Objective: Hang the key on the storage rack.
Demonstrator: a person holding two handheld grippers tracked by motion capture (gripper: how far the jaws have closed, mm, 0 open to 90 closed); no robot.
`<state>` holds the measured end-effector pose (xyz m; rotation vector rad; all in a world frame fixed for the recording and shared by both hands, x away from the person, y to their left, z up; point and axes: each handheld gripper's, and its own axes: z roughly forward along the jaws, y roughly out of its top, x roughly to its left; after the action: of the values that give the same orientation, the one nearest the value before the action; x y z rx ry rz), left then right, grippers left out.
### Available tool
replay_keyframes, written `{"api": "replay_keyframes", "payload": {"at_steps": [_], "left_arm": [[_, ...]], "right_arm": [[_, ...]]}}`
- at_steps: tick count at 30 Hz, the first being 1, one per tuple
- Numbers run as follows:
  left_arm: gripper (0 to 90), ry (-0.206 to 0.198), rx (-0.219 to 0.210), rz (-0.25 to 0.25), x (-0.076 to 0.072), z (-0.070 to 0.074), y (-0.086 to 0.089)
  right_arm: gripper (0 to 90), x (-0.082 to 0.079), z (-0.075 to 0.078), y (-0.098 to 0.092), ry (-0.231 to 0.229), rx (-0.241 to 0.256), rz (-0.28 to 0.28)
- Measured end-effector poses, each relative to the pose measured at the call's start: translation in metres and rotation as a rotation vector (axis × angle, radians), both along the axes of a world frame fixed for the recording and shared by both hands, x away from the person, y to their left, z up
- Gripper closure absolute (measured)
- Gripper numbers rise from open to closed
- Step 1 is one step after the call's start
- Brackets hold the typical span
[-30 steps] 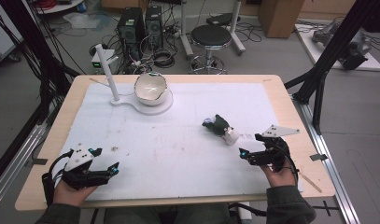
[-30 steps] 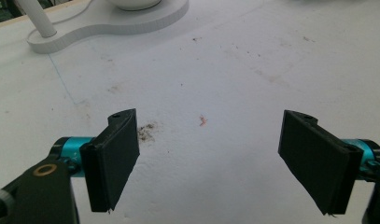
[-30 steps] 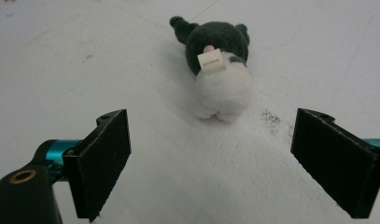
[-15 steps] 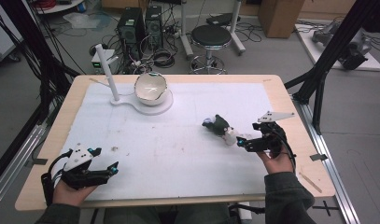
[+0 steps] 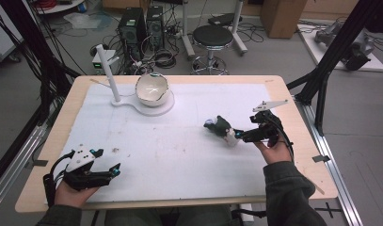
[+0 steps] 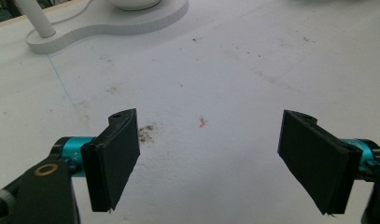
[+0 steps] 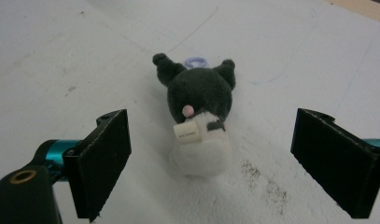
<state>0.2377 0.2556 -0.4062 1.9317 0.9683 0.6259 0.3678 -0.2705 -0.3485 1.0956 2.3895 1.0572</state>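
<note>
White-padded table point(image 5: 179, 155): a small black-and-white plush toy point(image 7: 199, 119) is seen lying right of the white ceramic bowl point(image 5: 152, 88), framed by the wide-open right gripper point(image 7: 225, 163); soft and light, it is best pinched at the body.

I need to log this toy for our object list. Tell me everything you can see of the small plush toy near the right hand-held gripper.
The plush toy looks soft and fuzzy: a dark head with two ear tips, a pink spot at the back, a white body, a small white fabric tag and a lilac loop at the head. It lies on the white table cover, right of centre. The right hand-held gripper stands open around it, its jaws not touching it.
</note>
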Motion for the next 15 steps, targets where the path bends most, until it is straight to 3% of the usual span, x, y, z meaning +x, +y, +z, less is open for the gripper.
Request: {"api": "replay_keyframes", "payload": {"at_steps": [15], "left_arm": [[21.0, 0.0, -0.003, -0.002, 0.001, 0.0, -0.001]], "right_arm": [[11.2, 0.027, 0.001, 0.02, 0.058, -0.025, 0.034]]}}
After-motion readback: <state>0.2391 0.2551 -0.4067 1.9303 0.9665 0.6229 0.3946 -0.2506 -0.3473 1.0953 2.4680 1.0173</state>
